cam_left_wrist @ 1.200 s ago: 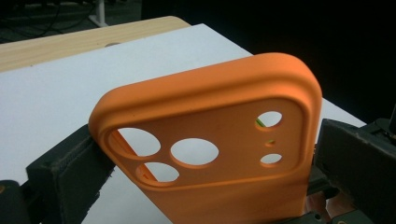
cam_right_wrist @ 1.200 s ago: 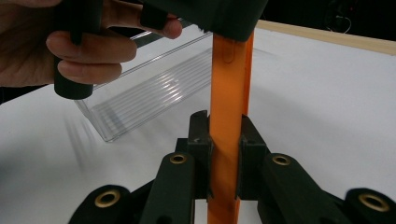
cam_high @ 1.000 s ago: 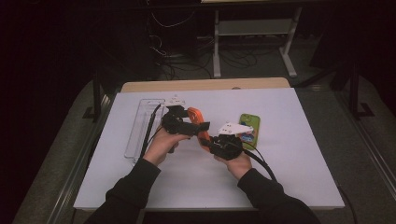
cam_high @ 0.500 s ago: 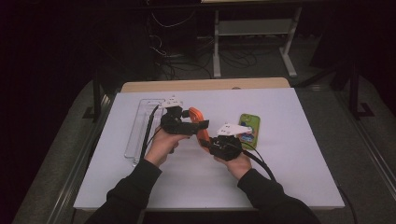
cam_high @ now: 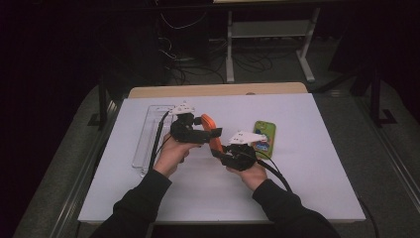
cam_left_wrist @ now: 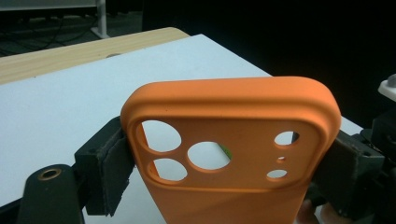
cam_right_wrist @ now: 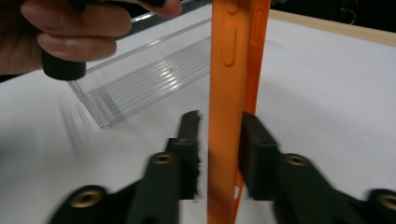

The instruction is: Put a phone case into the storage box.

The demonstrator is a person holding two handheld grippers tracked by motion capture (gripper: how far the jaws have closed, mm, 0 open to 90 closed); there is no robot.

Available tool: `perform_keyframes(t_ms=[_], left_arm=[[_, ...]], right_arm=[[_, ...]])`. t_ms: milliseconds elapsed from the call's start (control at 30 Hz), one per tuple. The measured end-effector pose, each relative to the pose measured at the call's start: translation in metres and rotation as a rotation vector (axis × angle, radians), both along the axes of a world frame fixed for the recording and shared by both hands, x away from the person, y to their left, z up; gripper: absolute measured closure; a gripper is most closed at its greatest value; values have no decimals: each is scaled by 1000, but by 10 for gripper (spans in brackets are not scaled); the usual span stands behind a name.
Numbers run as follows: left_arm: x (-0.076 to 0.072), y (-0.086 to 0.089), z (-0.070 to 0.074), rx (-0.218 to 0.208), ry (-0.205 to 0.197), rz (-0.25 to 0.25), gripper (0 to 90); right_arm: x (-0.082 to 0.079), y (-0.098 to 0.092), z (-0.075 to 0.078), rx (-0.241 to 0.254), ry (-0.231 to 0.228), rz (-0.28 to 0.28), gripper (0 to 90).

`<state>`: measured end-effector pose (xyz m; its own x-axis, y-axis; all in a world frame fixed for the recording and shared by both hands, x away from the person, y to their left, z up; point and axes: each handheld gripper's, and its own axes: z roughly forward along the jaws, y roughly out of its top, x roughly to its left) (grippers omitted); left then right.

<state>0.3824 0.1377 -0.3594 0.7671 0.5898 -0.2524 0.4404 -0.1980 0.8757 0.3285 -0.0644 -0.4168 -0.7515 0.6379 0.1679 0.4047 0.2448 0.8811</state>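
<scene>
An orange phone case (cam_high: pixel 212 130) is held up over the middle of the white table between both grippers. In the left gripper view its camera-hole end (cam_left_wrist: pixel 233 102) faces me. My left gripper (cam_left_wrist: pixel 226 163) spans its width with both pads against the side edges; these jaws have just been closing. My right gripper (cam_right_wrist: pixel 219 149) straddles the case's thin edge (cam_right_wrist: pixel 233 46) lower down. Its jaws have just been opening, and a gap shows by the left pad (cam_right_wrist: pixel 189 154). From above, the left gripper (cam_high: pixel 208 134) is left of the right gripper (cam_high: pixel 216 150).
A green phone (cam_high: pixel 263 137) lies flat on the table to the right of the hands. A clear plastic tray (cam_high: pixel 148 139) sits at the left, also visible as the tray (cam_right_wrist: pixel 140 79) behind the person's left hand (cam_right_wrist: pixel 70 32). A wooden strip (cam_high: pixel 218 90) runs along the far edge.
</scene>
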Motion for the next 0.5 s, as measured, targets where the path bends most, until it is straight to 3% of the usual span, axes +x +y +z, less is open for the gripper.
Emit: perform_keyframes(t_ms=[167,233,500], left_arm=[[1,1,2,11,-14,10,160],[1,2,2,1,-14,14,160],[1,2,3,33,-27,19,160]], right_arm=[[1,-4,1,-42,3,3,415],[1,-8,2,-65,12,3,347],[0,-34,-1,-176,66,12,120]])
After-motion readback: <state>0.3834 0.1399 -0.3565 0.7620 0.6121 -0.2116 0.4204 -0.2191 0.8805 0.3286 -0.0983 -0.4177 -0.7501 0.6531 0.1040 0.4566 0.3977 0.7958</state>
